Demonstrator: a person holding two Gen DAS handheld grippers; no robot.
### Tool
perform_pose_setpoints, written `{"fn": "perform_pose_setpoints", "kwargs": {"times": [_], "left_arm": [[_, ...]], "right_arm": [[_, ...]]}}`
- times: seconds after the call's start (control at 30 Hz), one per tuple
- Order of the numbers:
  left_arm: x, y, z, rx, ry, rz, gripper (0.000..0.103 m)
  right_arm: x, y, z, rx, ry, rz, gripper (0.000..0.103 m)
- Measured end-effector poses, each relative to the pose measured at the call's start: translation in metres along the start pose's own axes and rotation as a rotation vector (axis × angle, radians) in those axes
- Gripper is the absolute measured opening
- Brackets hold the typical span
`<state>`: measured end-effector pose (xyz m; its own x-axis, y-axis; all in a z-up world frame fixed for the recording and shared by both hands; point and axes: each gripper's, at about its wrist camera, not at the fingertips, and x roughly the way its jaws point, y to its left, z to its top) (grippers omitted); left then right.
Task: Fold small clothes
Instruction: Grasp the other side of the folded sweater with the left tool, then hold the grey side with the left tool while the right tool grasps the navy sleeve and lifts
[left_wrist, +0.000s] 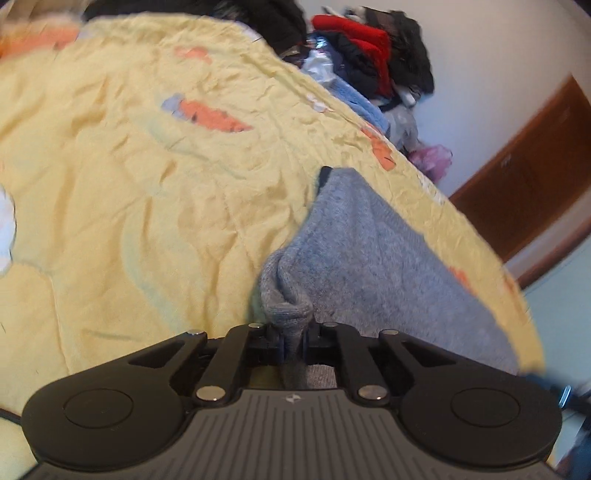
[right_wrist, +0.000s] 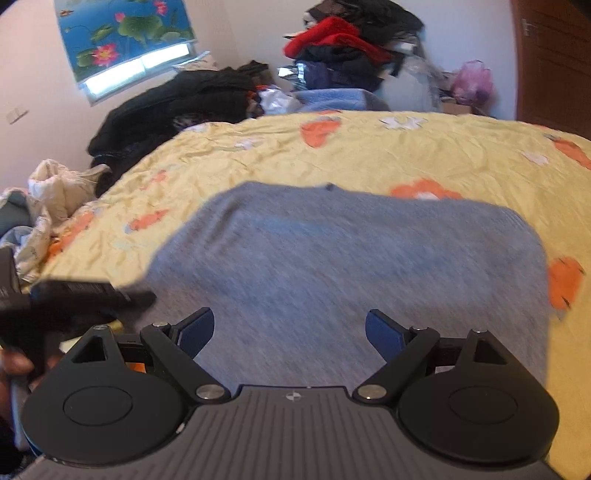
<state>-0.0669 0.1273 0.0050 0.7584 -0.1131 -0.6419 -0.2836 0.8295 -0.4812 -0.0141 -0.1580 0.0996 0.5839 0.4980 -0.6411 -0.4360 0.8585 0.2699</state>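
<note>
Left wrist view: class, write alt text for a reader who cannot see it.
The left gripper is shut on a bunched edge of a grey knitted garment, which lies on a wrinkled yellow bedsheet with orange prints. Piled clothes sit behind.

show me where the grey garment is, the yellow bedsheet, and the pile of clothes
grey garment (right_wrist: 351, 266), right wrist view, middle of its flat panel
yellow bedsheet (left_wrist: 110, 184), left wrist view, bare wrinkled area
pile of clothes (right_wrist: 343, 40), right wrist view, red piece
</note>
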Motion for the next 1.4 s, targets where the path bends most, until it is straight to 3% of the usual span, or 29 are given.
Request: {"fn": "perform_pose_setpoints", "kwargs": {"times": [0.2,0.37,0.43,0.57,0.63,0.73,0.77,0.8,0.83,0.9,1.13,1.27,1.4], "left_arm": [[-0.016,-0.049,-0.024,0.324,-0.101,0.026,0.006],[-0.016,-0.064,-0.033,0.422,-0.114,0.030,0.006],[-0.015,-0.065,-0.033,0.437,-0.112,0.025,0.006],[-0.013,-0.065,-0.033,0.457,-0.106,0.024,0.006],[-0.012,-0.065,-0.034,0.462,-0.105,0.023,0.006],[-0.010,-0.065,-0.034,0.463,-0.103,0.023,0.006],[-0.010,-0.065,-0.034,0.466,-0.104,0.024,0.006],[-0.011,-0.066,-0.035,0.470,-0.104,0.026,0.006],[-0.011,-0.067,-0.035,0.474,-0.105,0.026,0.006],[-0.013,-0.071,-0.035,0.490,-0.110,0.024,0.006],[-0.026,-0.124,-0.046,0.612,-0.139,-0.076,0.006],[-0.021,-0.174,-0.066,0.684,-0.103,-0.197,0.006],[0.000,-0.223,-0.107,0.788,-0.008,-0.306,0.006]], "right_arm": [[0.069,0.025,0.080,0.030,0.136,0.189,0.090],[0.149,0.062,0.110,0.047,0.337,0.265,0.090],[0.174,0.077,0.109,0.021,0.398,0.239,0.084],[0.209,0.109,0.109,-0.149,0.476,0.147,0.083],[0.220,0.121,0.107,-0.247,0.503,0.101,0.068],[0.225,0.128,0.103,-0.347,0.500,0.060,0.059],[0.225,0.128,0.103,-0.350,0.495,0.059,0.057],[0.223,0.125,0.104,-0.353,0.483,0.059,0.048],[0.220,0.120,0.104,-0.363,0.469,0.055,0.032],[0.215,0.102,0.107,-0.323,0.447,0.092,0.020],[0.144,0.014,0.122,-0.107,0.274,0.243,0.017],[0.070,-0.055,0.118,-0.028,0.155,0.234,0.017],[0.013,-0.131,0.090,0.058,0.106,0.155,0.014]]}}
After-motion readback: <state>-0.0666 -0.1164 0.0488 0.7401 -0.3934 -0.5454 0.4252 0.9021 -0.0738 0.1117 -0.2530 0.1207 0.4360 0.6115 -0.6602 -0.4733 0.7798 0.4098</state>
